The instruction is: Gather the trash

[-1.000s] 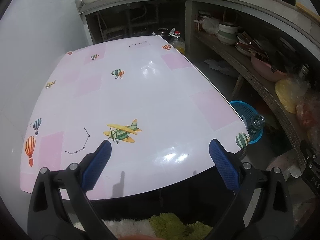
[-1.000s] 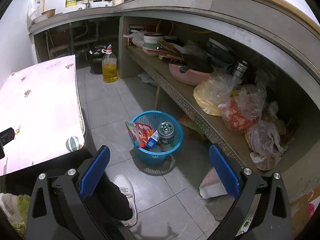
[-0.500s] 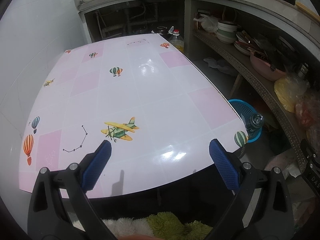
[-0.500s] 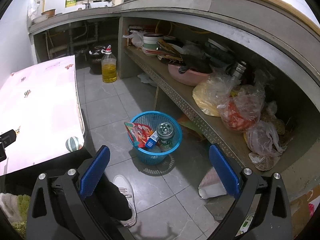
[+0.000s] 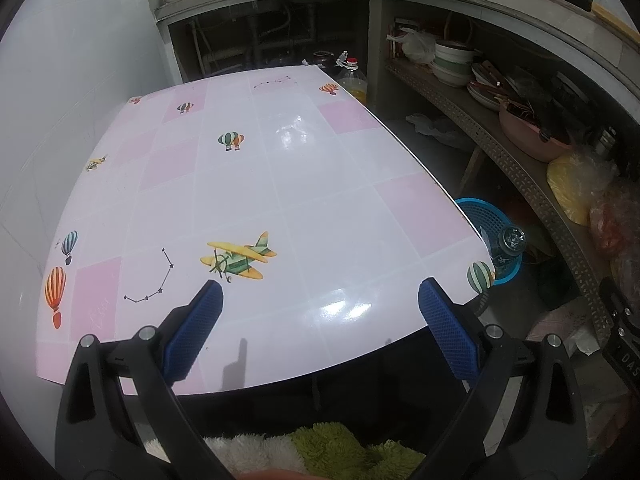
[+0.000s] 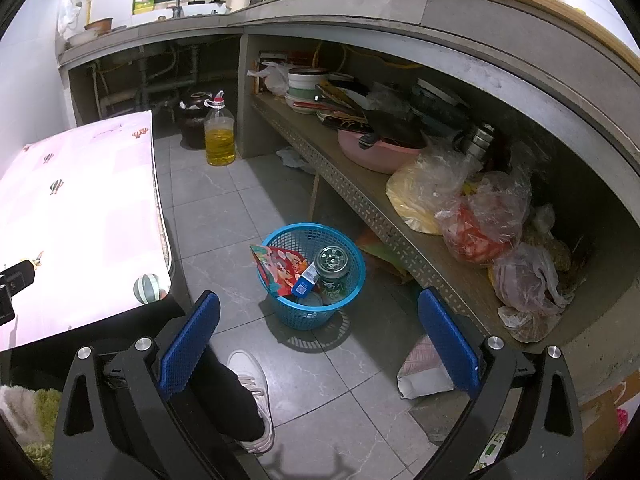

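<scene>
A blue plastic basket (image 6: 352,264) stands on the grey tiled floor beside the table. It holds a red snack wrapper (image 6: 278,270), a green can (image 6: 332,268) and a small blue-and-white packet (image 6: 306,282). The basket also shows past the table's right edge in the left wrist view (image 5: 482,212). My right gripper (image 6: 319,334) is open and empty, above the floor just short of the basket. My left gripper (image 5: 320,324) is open and empty, over the near edge of the pink and white table (image 5: 280,184).
A low shelf (image 6: 360,196) along the right carries bowls, a pink basin (image 6: 376,152) and plastic bags (image 6: 484,220). An oil bottle (image 6: 219,136) stands on the floor at the back. The person's leg and white shoe (image 6: 252,384) are below my right gripper.
The left wrist view has shifted slightly, so the table sits a little lower in it. The right wrist view has barely moved. Both grippers stay open.
</scene>
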`<state>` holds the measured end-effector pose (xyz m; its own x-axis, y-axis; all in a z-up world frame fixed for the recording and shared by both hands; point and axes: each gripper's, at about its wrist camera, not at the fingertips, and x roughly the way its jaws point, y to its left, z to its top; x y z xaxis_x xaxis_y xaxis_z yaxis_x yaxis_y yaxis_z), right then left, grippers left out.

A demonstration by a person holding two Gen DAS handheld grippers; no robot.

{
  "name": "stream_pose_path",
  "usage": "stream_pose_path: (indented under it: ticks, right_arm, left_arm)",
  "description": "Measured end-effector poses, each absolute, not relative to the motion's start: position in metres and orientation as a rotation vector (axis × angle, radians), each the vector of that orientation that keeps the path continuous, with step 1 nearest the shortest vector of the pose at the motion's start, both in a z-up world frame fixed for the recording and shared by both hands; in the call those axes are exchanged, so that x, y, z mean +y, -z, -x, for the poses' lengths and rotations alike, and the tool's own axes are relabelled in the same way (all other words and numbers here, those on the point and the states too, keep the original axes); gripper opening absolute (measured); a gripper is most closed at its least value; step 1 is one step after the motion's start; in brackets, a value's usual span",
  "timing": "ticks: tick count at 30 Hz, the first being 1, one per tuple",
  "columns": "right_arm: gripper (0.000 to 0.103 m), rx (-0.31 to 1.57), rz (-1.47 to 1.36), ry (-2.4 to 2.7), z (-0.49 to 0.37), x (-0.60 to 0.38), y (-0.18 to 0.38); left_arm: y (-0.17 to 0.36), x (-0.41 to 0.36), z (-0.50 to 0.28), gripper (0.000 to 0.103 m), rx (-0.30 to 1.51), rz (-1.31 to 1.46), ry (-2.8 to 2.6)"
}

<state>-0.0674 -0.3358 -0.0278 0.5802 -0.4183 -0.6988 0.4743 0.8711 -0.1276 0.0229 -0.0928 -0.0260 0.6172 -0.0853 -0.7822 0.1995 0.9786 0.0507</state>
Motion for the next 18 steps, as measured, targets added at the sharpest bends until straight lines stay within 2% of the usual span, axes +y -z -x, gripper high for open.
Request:
stream_pose_path:
  ticks: [18]
  right_arm:
    - [0.096, 0.796, -0.070, 0.521, 0.0650, -0.3334, 0.0256]
  left_arm:
    - [0.0273, -0.0924, -0.0230, 0.094, 0.898, -0.131, 0.167]
